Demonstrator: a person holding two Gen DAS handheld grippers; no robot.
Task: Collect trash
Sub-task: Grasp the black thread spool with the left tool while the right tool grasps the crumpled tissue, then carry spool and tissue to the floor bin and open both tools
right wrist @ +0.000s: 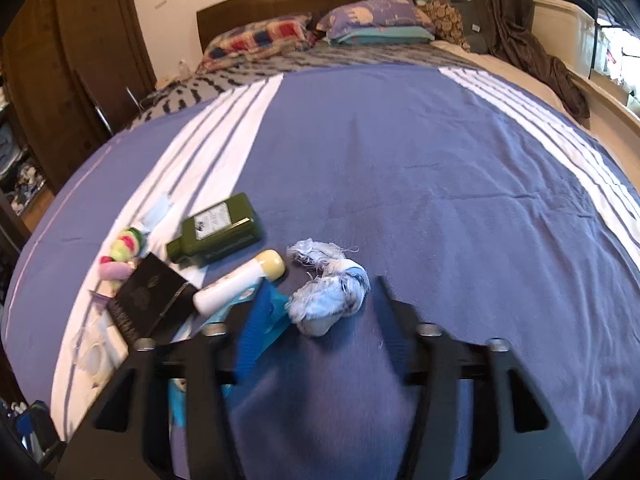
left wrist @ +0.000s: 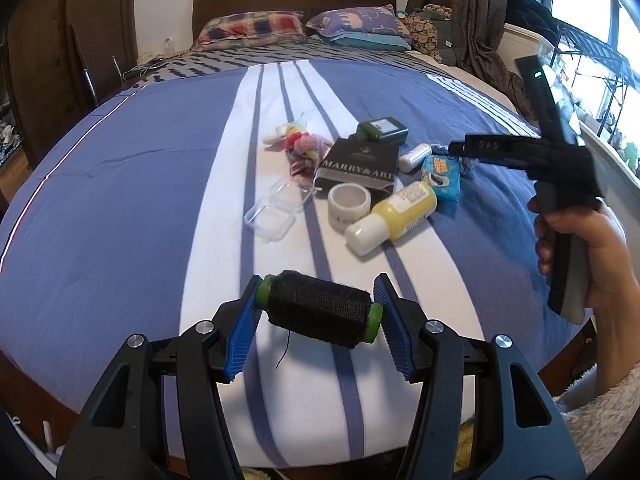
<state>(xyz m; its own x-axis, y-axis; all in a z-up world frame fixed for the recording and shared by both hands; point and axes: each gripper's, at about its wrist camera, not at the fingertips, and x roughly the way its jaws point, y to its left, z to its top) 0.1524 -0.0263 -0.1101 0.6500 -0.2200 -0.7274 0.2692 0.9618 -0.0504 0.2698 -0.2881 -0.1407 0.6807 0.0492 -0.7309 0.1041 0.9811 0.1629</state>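
Note:
My left gripper [left wrist: 318, 312] is shut on a black thread spool with green ends [left wrist: 319, 313], held above the near part of the bed. Beyond it lies a pile: a yellow bottle [left wrist: 394, 216], a tape roll [left wrist: 347, 205], a clear plastic box [left wrist: 276, 212], a black "MARRY & ARI" box [left wrist: 358, 164], a green bottle [left wrist: 382, 130], a blue wipes pack [left wrist: 442, 174]. My right gripper [right wrist: 320, 304] is open, its jaws either side of a crumpled pale blue rag [right wrist: 326, 290] on the blue cover. The right gripper also shows in the left wrist view [left wrist: 532, 152], over the pile's right edge.
The striped blue and white bed cover [right wrist: 440, 184] fills both views. Pillows [left wrist: 256, 26] and a headboard stand at the far end. A white roll-on tube [right wrist: 236, 284], green bottle [right wrist: 218, 230], black box [right wrist: 152, 300] and colourful hair ties [right wrist: 122, 252] lie left of the right gripper.

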